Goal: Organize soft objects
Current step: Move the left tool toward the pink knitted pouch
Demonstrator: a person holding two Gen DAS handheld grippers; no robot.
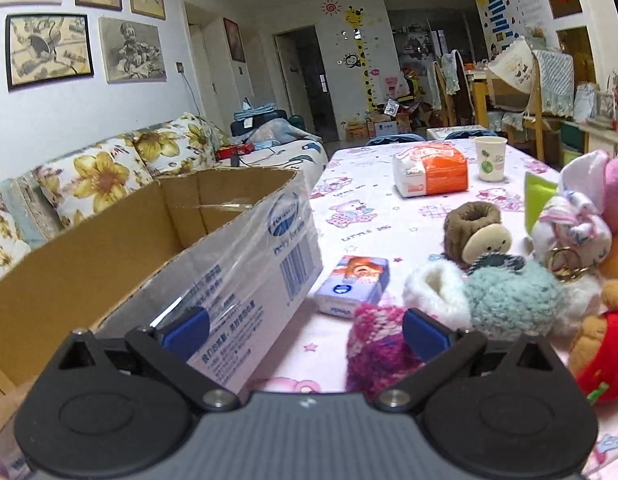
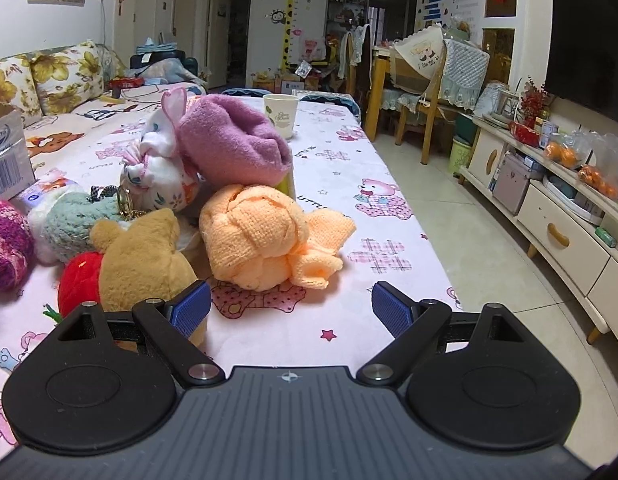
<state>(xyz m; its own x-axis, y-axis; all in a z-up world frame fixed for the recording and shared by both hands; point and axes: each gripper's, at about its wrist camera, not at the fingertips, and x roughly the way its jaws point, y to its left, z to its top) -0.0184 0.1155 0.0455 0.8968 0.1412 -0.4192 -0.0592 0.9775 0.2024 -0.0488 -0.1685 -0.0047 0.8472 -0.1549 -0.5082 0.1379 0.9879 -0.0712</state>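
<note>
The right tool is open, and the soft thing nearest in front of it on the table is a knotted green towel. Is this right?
Only the colour is wrong. The right tool is open, but the knotted towel nearest in front of it on the table is orange, not green. The right wrist view shows this clearly.

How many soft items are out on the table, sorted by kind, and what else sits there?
Plush toys: 3, brown donut-shaped plush, tan bear, rabbit-eared fabric pouch
Rolled towels: 2, purple towel, orange towel
Fuzzy knit items: 3, magenta, white, teal
Tissue packs: 2, orange pack, small pack
Paper cup: 1
Cardboard box: 1
Total: 12
</note>
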